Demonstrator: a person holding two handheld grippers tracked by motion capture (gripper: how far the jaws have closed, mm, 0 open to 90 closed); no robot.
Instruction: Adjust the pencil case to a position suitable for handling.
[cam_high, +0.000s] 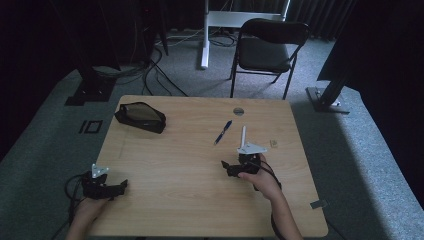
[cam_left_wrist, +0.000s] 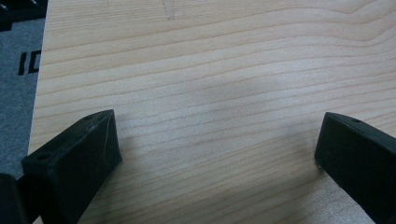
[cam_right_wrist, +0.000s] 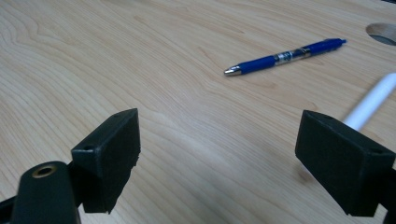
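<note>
A blue pen (cam_high: 223, 132) lies on the wooden table (cam_high: 190, 165), right of centre, and a white pen (cam_high: 243, 137) lies just to its right. In the right gripper view the blue pen (cam_right_wrist: 285, 57) lies ahead of the jaws and the white pen (cam_right_wrist: 371, 101) runs past the right jaw. My right gripper (cam_high: 229, 167) rests low over the table in front of both pens, open and holding nothing. At the table's front left corner my left gripper (cam_high: 121, 186) is open too, with bare wood (cam_left_wrist: 219, 93) between its jaws.
A black pouch (cam_high: 140, 117) lies at the table's back left. A round cable hole (cam_high: 238, 111) sits near the back edge, and a small tan block (cam_high: 273, 143) lies right of the white pen. A black chair (cam_high: 267, 50) stands behind the table.
</note>
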